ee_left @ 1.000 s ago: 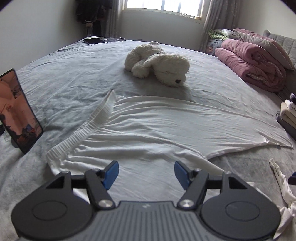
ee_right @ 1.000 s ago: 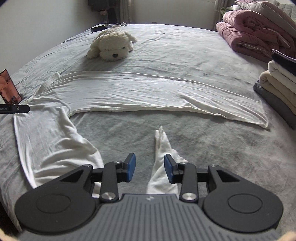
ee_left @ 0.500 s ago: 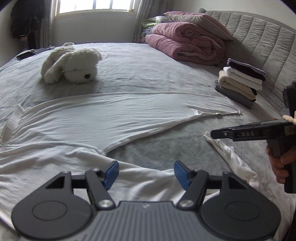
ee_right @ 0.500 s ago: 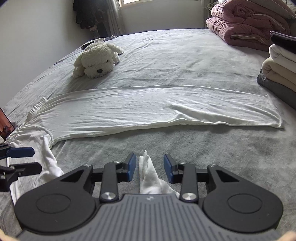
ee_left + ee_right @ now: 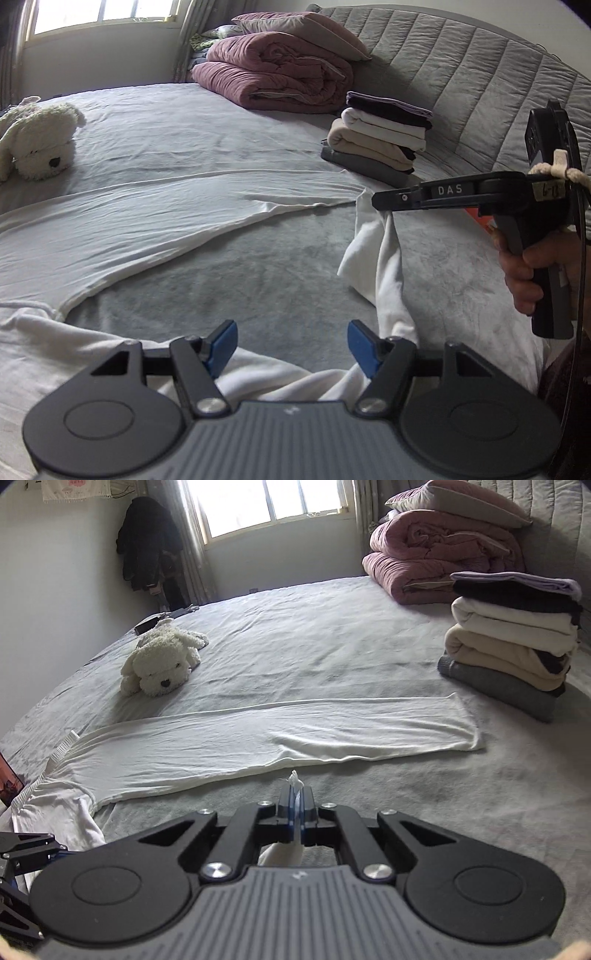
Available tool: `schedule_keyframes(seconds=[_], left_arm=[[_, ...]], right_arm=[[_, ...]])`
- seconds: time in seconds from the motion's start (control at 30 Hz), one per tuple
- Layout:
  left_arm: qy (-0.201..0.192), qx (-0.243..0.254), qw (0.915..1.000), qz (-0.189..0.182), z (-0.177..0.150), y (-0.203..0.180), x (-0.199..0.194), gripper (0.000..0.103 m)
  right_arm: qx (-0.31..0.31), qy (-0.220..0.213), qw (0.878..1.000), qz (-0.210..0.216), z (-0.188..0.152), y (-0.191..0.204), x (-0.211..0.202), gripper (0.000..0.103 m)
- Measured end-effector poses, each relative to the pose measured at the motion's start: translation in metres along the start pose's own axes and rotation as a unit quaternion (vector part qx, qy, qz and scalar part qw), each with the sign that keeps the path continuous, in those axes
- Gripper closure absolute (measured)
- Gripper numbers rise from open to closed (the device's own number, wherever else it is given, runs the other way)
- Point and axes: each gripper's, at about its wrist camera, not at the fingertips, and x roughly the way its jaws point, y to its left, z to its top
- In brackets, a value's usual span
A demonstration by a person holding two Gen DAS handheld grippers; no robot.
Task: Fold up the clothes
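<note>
The white trousers [image 5: 229, 746] run off the left edge; the plush dog [image 5: 35, 142] is cut off too.

Both wrist views skim low across the bed [image 5: 229, 122].

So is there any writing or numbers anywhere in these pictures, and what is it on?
"DAS": white letters on the black arm of the right gripper, seen from the left wrist camera.
A small handwritten tag further back on the same tool: a few marks, too blurred to read.
A hanging on the wall, top left in the right wrist view: pinkish print, too small to read.
Nothing else readable.
</note>
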Motion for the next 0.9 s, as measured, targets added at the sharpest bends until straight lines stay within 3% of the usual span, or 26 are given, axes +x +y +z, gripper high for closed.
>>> schedule_keyframes(seconds=[0.27,0.4,0.6,0.77,0.9], left_arm=[[0.009,0.036,0.9987,-0.036,-0.006,-0.025,0.006,0.037],[0.008,0.065,0.9962,-0.058,-0.01,-0.037,0.007,0.04],[0.003,0.103,0.9907,-0.089,-0.015,-0.049,0.005,0.051],[0.012,0.133,0.9851,-0.108,-0.022,-0.059,0.01,0.052],[0.024,0.158,0.9827,-0.095,-0.028,-0.064,0.017,0.06]], right_arm=[[0.036,-0.016,0.998,-0.049,-0.014,-0.048,-0.051,0.101],[0.06,-0.012,0.997,-0.053,-0.026,-0.068,-0.065,0.101],[0.058,-0.002,0.996,-0.069,-0.025,-0.074,-0.052,0.102],[0.05,-0.014,0.996,-0.071,-0.008,-0.073,-0.029,0.102],[0.057,0.008,0.997,-0.055,-0.004,-0.069,-0.017,0.099]])
